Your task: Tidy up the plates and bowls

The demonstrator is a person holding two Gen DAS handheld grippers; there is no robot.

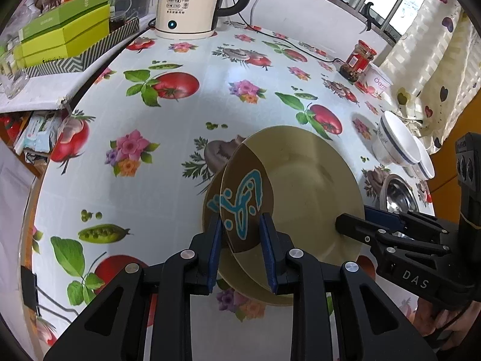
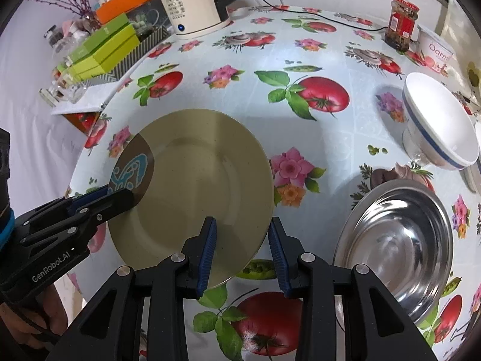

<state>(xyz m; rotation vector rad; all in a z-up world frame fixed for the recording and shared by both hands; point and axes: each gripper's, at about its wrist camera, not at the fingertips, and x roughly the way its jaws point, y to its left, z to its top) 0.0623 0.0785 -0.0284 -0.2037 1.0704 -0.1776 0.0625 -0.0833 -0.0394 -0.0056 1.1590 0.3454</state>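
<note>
Over the flowered tablecloth (image 1: 186,114), seen from the left wrist, the left gripper (image 1: 240,234) has its blue pads either side of the brown-and-teal patterned rim of the olive plate (image 1: 303,186). The rim passes between the pads, and they look clamped on it. Under that edge a second plate of the same colour (image 1: 210,210) peeks out, so the held plate appears to sit above or on a matching one; I cannot tell whether the two touch. The right gripper (image 1: 345,227) comes in from the right and bites the opposite rim. Beyond it stand the white bowls with a blue band (image 1: 396,141) and the steel dish (image 1: 396,195).

From the right wrist view, the right gripper (image 2: 243,240) straddles the plate's near right edge, one pad over the top face and the other out past the rim; whether the outer pad presses I cannot make out, though the hold looks closed. The left gripper (image 2: 120,195) pinches the patterned edge on the far left. The steel dish (image 2: 396,240) lies just beside the plate, the white bowls (image 2: 439,126) farther back, and the kettle (image 2: 195,3) and jar (image 2: 401,27) well apart.

My guess is the plate is being set down onto its twin. Doing it well means keeping both hands level so the plate does not twist, lining the rims up before lowering, and letting go only once it sits flat.
</note>
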